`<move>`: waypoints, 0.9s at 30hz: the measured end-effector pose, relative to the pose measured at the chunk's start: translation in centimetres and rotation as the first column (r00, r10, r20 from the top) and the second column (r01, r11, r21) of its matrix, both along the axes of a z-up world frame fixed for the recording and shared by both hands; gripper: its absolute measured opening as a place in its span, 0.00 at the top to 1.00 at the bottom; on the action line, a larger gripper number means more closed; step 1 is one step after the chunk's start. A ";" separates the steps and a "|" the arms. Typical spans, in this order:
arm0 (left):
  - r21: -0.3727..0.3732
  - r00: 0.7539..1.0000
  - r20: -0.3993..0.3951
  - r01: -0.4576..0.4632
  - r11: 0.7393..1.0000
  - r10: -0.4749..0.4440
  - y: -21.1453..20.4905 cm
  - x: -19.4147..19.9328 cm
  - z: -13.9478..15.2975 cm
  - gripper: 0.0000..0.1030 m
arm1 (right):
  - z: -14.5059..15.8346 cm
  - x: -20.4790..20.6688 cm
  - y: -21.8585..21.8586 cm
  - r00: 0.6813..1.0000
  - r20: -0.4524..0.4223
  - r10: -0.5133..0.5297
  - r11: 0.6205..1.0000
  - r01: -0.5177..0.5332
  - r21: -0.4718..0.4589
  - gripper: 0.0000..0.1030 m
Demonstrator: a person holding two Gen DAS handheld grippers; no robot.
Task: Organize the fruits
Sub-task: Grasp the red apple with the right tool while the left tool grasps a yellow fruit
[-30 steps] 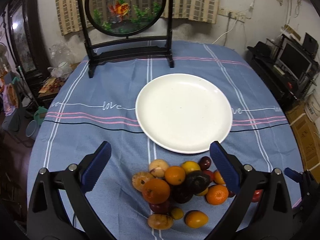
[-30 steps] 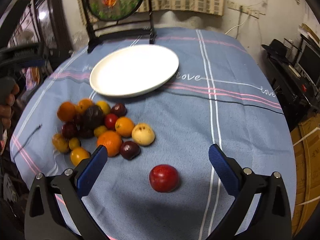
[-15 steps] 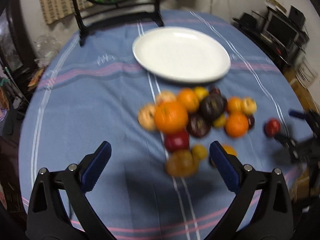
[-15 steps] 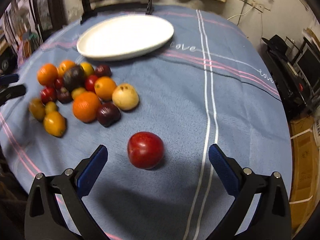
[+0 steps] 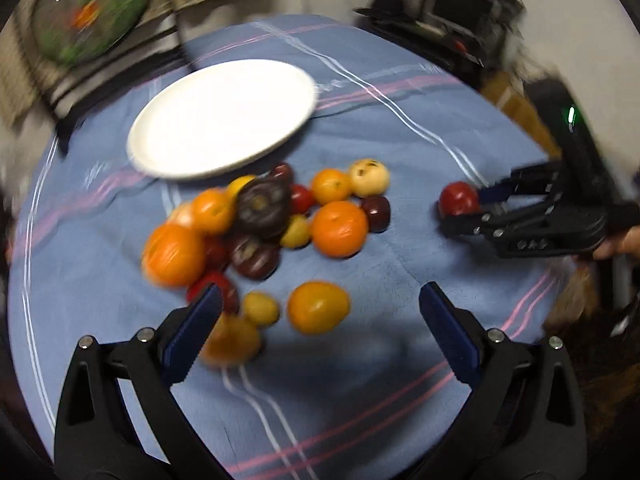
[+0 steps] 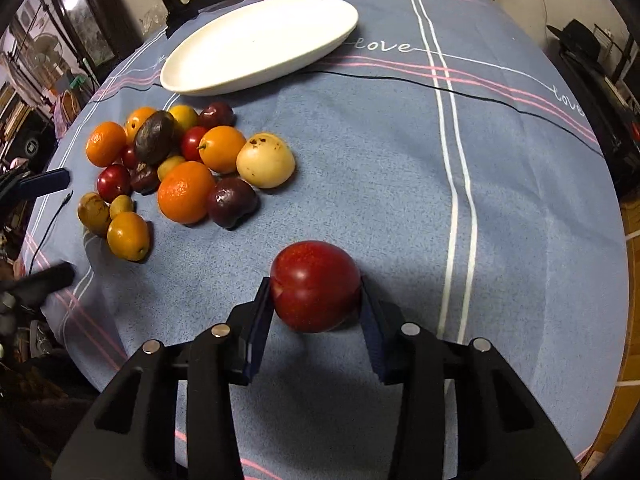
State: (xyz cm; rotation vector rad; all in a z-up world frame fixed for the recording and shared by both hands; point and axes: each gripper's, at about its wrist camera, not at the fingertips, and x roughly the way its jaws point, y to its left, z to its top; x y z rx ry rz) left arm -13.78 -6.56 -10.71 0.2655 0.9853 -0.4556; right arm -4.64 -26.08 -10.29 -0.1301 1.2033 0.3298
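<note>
My right gripper point(image 6: 316, 300) is shut on a red apple point(image 6: 315, 285) that rests on the blue tablecloth; the pair also shows in the left wrist view, with the apple point(image 5: 458, 199) at the right. A pile of several fruits point(image 6: 176, 164) (oranges, plums, a pale pear, a dark avocado) lies to the left of it. An empty white plate point(image 6: 260, 40) sits beyond the pile. My left gripper point(image 5: 318, 324) is open and empty, hovering near the pile point(image 5: 264, 220), close to a small orange point(image 5: 318, 307). The left wrist view is motion-blurred.
A round goldfish screen on a black stand point(image 5: 88, 12) stands at the table's far edge behind the plate point(image 5: 224, 116). Dark furniture and electronics point(image 6: 592, 60) stand to the right of the table. The tablecloth point(image 6: 500, 200) hangs over the round table edge.
My right gripper has moved forward and closed on the red apple. My left gripper has swung to the side of the pile, still open.
</note>
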 end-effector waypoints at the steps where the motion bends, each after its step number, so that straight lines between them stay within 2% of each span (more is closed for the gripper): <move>1: 0.039 0.999 0.008 0.038 0.999 -0.038 -0.9 0.2 -0.7 0.03 | 0.0 -0.1 -0.1 1.000 0.001 -0.004 1.000 0.004 -0.001 0.59; 3: 0.101 0.996 0.012 0.083 0.991 -0.084 -1.9 0.5 -1.7 0.04 | 0.0 -0.5 -0.2 1.000 -0.001 -0.010 1.000 0.010 0.004 0.59; 5: 0.156 0.991 -0.007 0.134 0.979 -0.135 -2.7 0.8 -2.9 0.13 | -0.1 -0.8 -0.2 1.000 -0.003 -0.017 1.000 0.017 0.012 0.59; 6: 0.173 0.987 -0.029 0.160 0.972 -0.157 -3.0 0.9 -3.5 0.23 | -0.1 -0.9 -0.4 1.000 -0.004 -0.022 1.000 0.022 0.015 0.59; 7: 0.188 0.984 -0.044 0.176 0.966 -0.170 -3.2 1.0 -3.9 0.40 | -0.2 -0.9 -0.4 1.000 -0.008 -0.026 0.999 0.026 0.021 0.59; 9: 0.244 0.982 -0.051 0.190 0.951 -0.183 -3.5 1.2 -4.9 0.47 | -0.2 -1.0 -0.4 0.999 -0.016 -0.032 0.999 0.033 0.035 0.59; 10: 0.242 0.982 -0.054 0.190 0.952 -0.182 -3.4 1.4 -5.0 0.55 | -0.3 -1.0 -0.4 0.999 -0.018 -0.032 0.999 0.033 0.037 0.59; 12: 0.191 0.986 -0.076 0.159 0.969 -0.147 -2.6 2.1 -4.4 0.59 | -0.2 -1.2 -0.5 0.999 -0.018 -0.029 0.998 0.030 0.048 0.59; 14: 0.087 0.988 -0.105 0.123 0.989 -0.114 -1.5 2.8 -3.3 0.59 | 0.2 -1.3 -0.5 0.999 -0.015 -0.028 0.997 0.029 0.064 0.59; 17: -0.010 0.991 -0.112 0.075 0.997 -0.075 0.0 3.1 -1.3 0.59 | 1.2 -1.0 -0.1 1.000 0.007 -0.017 0.996 0.016 0.090 0.59; 22: -0.154 0.997 -0.077 0.002 0.988 -0.014 2.3 4.9 3.0 0.59 | 4.1 0.8 1.0 0.998 0.061 0.018 0.988 -0.027 0.155 0.59; 25: -0.202 0.998 -0.039 -0.049 0.978 0.041 3.1 8.0 5.9 0.59 | 7.1 3.5 2.1 0.991 0.126 0.046 0.981 -0.069 0.180 0.59; 27: -0.233 0.995 -0.017 -0.100 0.967 0.098 3.9 11.1 7.8 0.59 | 9.4 6.6 2.9 0.984 0.168 0.053 0.970 -0.091 0.224 0.59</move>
